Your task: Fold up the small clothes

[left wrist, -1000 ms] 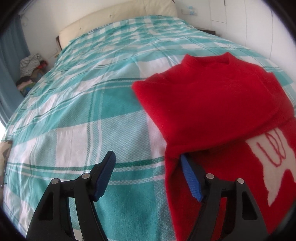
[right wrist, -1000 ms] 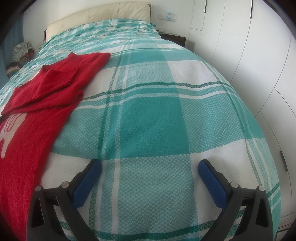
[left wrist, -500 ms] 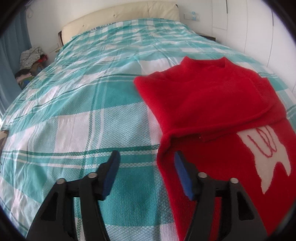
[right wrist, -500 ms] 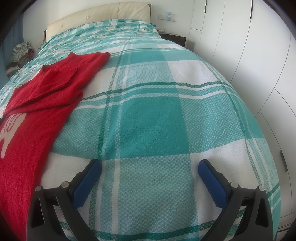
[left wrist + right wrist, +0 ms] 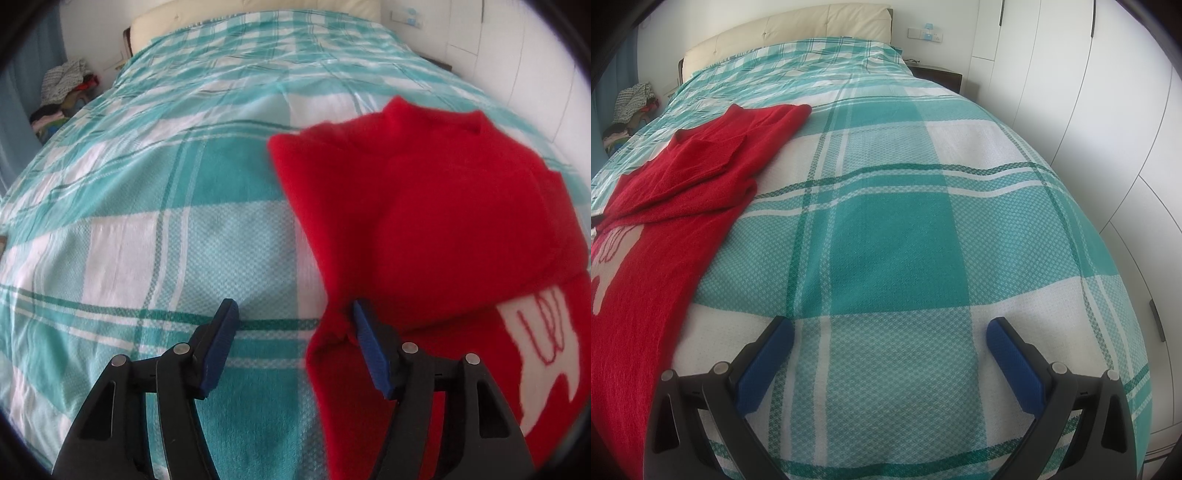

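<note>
A red knit sweater (image 5: 436, 221) with a white motif lies on the teal plaid bed cover (image 5: 166, 221), its sleeves folded across the chest. My left gripper (image 5: 293, 321) is open at the sweater's left edge, where the folded sleeve meets the body; its right finger (image 5: 369, 347) touches the red cloth and nothing is gripped. The sweater also shows at the left of the right wrist view (image 5: 683, 192). My right gripper (image 5: 890, 328) is wide open and empty over the bare cover (image 5: 886, 240), to the right of the sweater.
A cream headboard (image 5: 798, 33) stands at the far end. White wardrobe doors (image 5: 1089, 110) run along the bed's right side, with a dark nightstand (image 5: 938, 74) beside them. A pile of clothes (image 5: 62, 92) lies past the bed's far left edge.
My left gripper has narrowed its opening, pulled back, then moved forward again along the sweater's left edge. The right gripper has not moved.
</note>
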Tool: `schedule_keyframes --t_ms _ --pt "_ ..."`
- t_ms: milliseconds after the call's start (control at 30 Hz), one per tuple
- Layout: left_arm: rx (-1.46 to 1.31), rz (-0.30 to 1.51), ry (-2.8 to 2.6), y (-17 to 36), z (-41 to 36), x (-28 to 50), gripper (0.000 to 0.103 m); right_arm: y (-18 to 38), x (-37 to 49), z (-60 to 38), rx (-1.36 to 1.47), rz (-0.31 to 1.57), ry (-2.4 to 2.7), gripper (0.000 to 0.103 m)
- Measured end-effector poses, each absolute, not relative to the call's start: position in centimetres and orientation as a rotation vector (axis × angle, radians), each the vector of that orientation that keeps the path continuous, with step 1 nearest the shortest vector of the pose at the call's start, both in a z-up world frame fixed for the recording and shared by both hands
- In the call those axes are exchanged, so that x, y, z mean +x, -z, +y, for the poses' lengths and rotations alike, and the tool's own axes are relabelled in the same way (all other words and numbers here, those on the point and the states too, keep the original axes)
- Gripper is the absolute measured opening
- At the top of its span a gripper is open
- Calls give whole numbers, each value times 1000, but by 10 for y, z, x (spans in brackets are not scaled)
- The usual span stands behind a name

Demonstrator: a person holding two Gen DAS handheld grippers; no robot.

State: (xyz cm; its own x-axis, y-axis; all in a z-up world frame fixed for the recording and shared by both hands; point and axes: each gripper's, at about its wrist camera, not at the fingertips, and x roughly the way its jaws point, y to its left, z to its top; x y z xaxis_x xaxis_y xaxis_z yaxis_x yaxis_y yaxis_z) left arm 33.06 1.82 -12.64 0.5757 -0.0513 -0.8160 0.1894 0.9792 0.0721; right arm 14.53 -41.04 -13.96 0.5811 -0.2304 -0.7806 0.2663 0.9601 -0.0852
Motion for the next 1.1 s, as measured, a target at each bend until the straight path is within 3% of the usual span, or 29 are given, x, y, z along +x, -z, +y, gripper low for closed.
schedule_keyframes --t_ms 67,267,433,667,833,1100 --pt "199 925 128 125 21 322 76 140 145 -410 43 906 290 103" --pt "179 916 159 96 26 327 78 140 145 -410 43 906 290 103" --pt "93 844 159 69 20 354 88 140 145 -410 43 906 290 103" --pt "56 1004 -21 123 40 392 90 140 145 -410 43 906 290 103" --pt "-28 960 -50 119 83 356 89 140 145 -410 43 907 290 103" --pt "-15 951 -43 133 123 302 103 140 145 -410 42 906 291 103"
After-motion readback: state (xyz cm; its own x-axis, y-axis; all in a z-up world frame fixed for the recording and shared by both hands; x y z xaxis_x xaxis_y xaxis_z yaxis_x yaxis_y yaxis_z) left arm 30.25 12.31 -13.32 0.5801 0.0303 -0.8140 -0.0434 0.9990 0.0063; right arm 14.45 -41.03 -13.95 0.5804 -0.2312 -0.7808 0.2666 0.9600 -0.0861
